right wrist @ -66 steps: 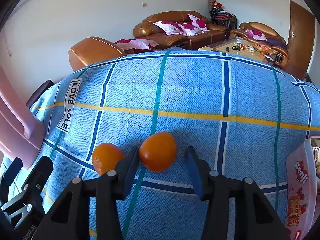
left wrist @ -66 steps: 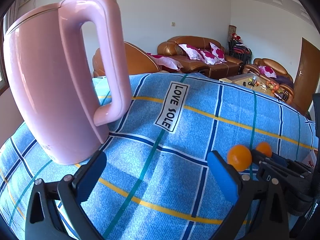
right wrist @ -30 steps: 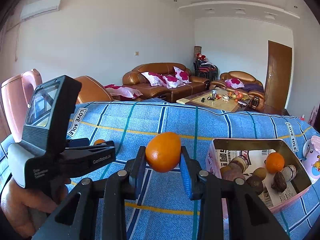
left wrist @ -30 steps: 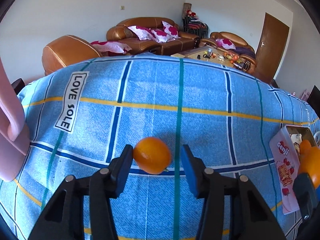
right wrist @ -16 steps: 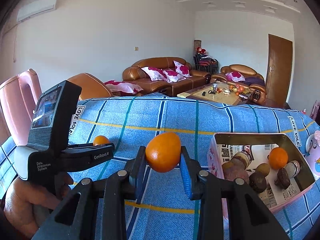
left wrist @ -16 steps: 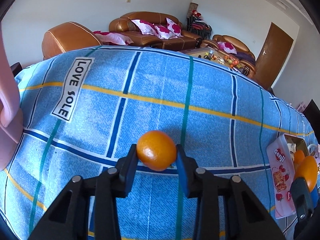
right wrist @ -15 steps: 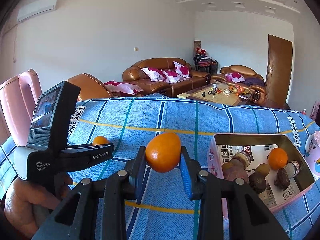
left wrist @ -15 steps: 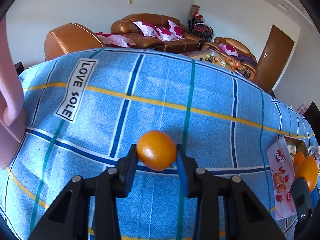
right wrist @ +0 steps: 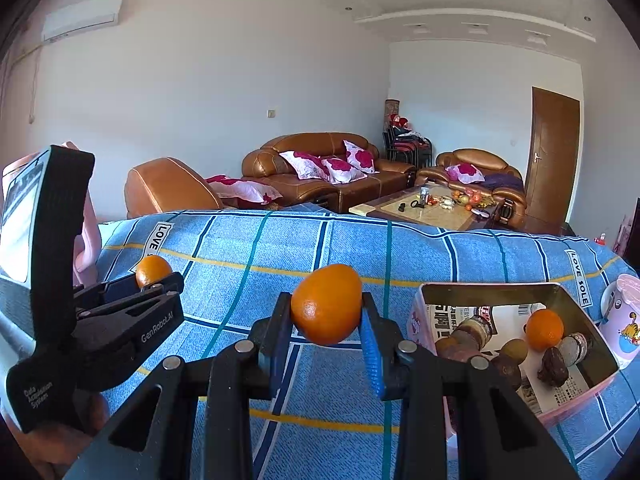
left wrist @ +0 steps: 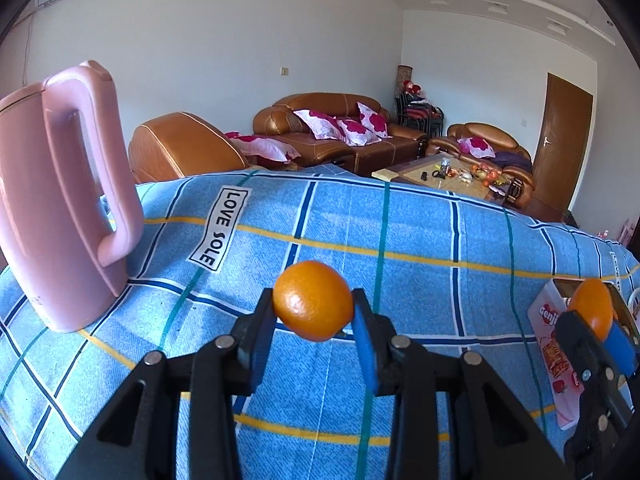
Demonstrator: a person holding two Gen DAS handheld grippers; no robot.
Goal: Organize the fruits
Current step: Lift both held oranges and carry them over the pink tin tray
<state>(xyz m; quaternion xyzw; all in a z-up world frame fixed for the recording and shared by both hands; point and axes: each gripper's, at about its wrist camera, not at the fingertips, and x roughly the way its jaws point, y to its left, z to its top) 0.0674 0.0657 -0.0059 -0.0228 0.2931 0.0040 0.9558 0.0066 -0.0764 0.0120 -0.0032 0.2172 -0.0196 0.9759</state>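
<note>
My left gripper (left wrist: 314, 312) is shut on an orange (left wrist: 313, 300) and holds it above the blue checked cloth (left wrist: 420, 240). My right gripper (right wrist: 326, 314) is shut on a second orange (right wrist: 326, 304), also held above the cloth. Each gripper shows in the other's view: the left one with its orange (right wrist: 152, 270) at the left, the right one with its orange (left wrist: 590, 308) at the far right. A pink tin box (right wrist: 440, 292) lies to the right; it holds another orange (right wrist: 544, 329), several dark fruits and small jars on newspaper.
A tall pink kettle (left wrist: 52, 200) stands on the cloth at the left. A pink cup (right wrist: 624, 312) stands right of the box. Brown sofas (right wrist: 320, 168) and a coffee table (right wrist: 432, 204) lie beyond the table's far edge.
My left gripper has lifted its orange off the cloth and tilted up, so the kettle and room show. The right gripper has risen slightly with its orange.
</note>
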